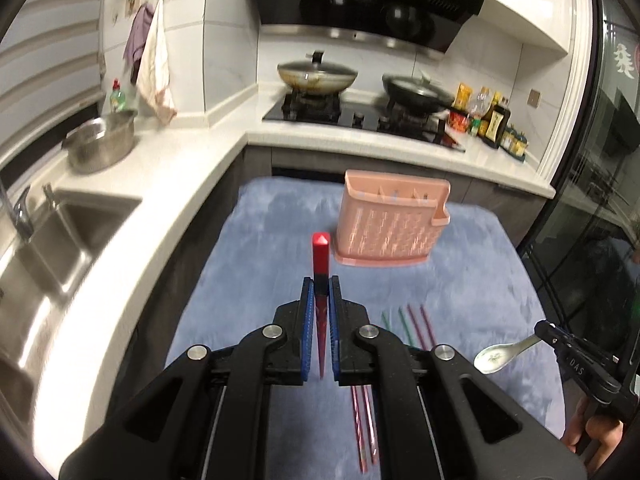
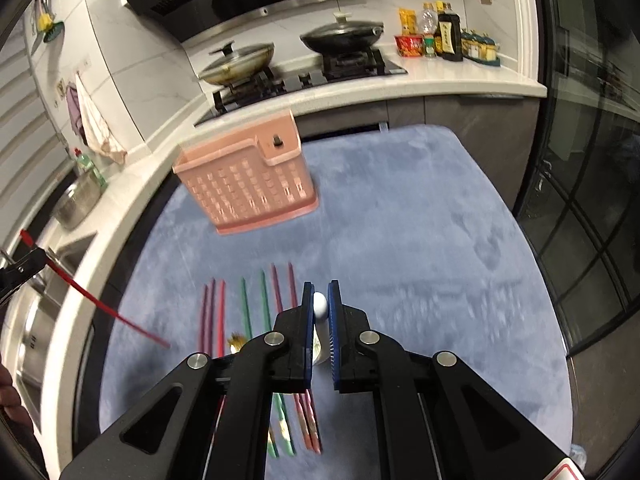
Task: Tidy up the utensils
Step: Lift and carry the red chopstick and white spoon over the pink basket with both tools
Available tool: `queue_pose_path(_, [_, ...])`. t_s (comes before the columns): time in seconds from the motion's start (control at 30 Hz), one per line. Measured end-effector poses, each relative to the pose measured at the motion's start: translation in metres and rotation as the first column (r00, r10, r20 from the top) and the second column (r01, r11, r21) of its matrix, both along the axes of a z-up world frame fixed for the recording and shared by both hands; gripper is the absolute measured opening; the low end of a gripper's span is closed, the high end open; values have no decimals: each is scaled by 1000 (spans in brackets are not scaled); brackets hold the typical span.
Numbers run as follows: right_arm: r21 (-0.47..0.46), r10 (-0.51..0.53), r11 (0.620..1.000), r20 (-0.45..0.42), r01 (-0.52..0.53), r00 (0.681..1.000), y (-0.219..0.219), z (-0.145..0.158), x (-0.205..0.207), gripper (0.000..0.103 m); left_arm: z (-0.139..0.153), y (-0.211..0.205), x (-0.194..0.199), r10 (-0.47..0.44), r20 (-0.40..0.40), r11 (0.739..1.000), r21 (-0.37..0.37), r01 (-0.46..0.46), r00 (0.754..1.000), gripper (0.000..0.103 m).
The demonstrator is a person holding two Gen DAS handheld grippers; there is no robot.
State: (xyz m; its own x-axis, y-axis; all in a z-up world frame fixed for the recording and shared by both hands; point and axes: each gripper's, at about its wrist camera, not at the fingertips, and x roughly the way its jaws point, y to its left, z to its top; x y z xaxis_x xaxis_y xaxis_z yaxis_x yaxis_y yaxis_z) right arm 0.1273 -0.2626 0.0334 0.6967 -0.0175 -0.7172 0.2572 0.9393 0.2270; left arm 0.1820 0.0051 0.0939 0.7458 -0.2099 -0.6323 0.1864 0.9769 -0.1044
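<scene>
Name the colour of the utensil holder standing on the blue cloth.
The utensil holder is pink plastic with a perforated front, clearest in the right wrist view.

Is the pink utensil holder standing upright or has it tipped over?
Upright. The pink utensil holder stands on its base on the blue cloth, open top facing up.

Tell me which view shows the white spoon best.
The left wrist view: the white spoon appears side-on, bowl and handle both visible, its handle end clamped in the right gripper. In the right wrist view only the spoon's handle end shows between the fingers, with the bowl mostly hidden.
</scene>
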Motion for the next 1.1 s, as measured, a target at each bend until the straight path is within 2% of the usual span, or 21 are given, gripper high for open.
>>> queue_pose_path(0.27, [-23, 8, 1000, 97, -6, 995, -13, 48, 63, 7, 61, -14, 45, -16, 113, 998, -54, 22, 994, 7])
queue_pose_path(0.37, [6, 8, 1000, 124, -9, 992, -22, 62, 95, 7, 89, -23, 66, -15, 171, 997, -69, 27, 985, 7])
queue_pose_path(0.57, [26, 9, 1000, 145, -13, 989, -30, 73, 156, 7, 123, -42, 108, -18, 248, 996, -85, 40, 968, 7])
queue_pose_path(0.73, [25, 28, 999, 135, -32, 990, -28, 67, 197, 7, 117, -61, 146, -27, 236, 995, -83, 48, 971, 7])
queue_pose_path(0.9, [-2, 50, 999, 85, -50, 995, -24, 43, 231, 7, 87, -69, 173, -32, 170, 996, -80, 46, 985, 7])
queue_pose_path(1.1, [-2, 64, 998, 36, -64, 997, -20, 16, 244, 7, 52, -67, 188, -25, 100, 997, -73, 33, 995, 7])
